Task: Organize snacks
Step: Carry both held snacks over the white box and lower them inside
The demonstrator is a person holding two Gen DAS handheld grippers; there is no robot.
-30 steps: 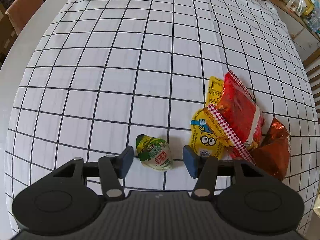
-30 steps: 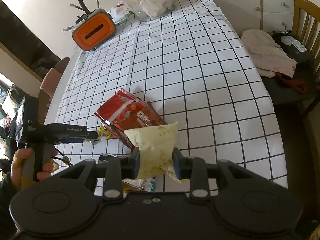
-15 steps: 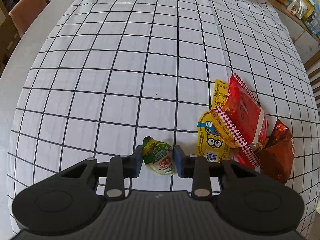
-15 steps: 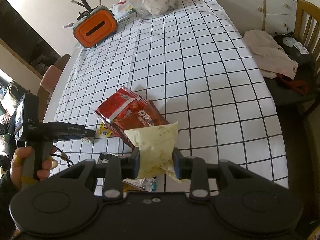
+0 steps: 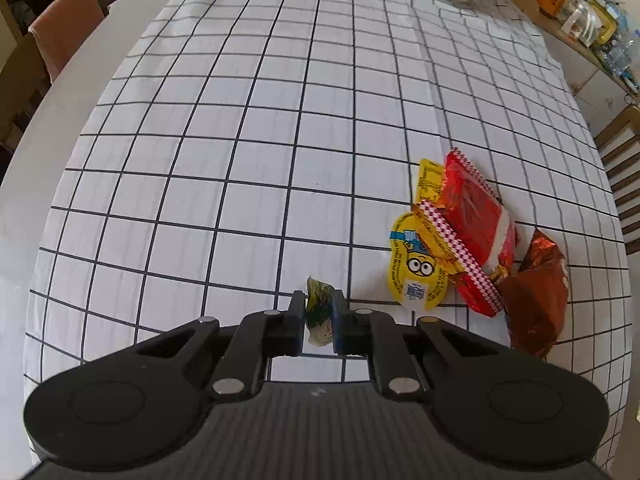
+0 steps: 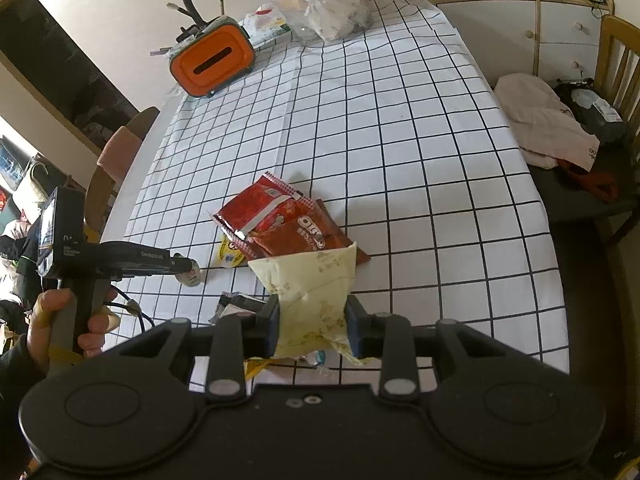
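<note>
My left gripper (image 5: 318, 300) is shut on a small green jelly cup (image 5: 319, 292), squeezed narrow between the pads just above the checked tablecloth (image 5: 240, 140). The right wrist view shows the left gripper (image 6: 188, 270) from the side with that cup (image 6: 193, 277) at its tip. To its right lies a pile: a yellow cartoon cup (image 5: 416, 274), a red packet (image 5: 476, 224) and a brown Oreo packet (image 5: 536, 296). My right gripper (image 6: 313, 316) is shut on a pale yellow packet (image 6: 316, 280), held above the cloth near the red packet (image 6: 260, 210) and Oreo packet (image 6: 306, 236).
An orange box (image 6: 212, 60) and a clear plastic bag (image 6: 320, 4) stand at the table's far end. More small wrappers (image 6: 238, 304) lie under my right gripper. A chair with clothes (image 6: 548, 124) is on the right, a pink chair (image 5: 64, 40) on the left.
My left jaws closed from wide apart onto the green cup, pinched it and raised it slightly. The right gripper kept its grip on the pale yellow packet and rose a little.
</note>
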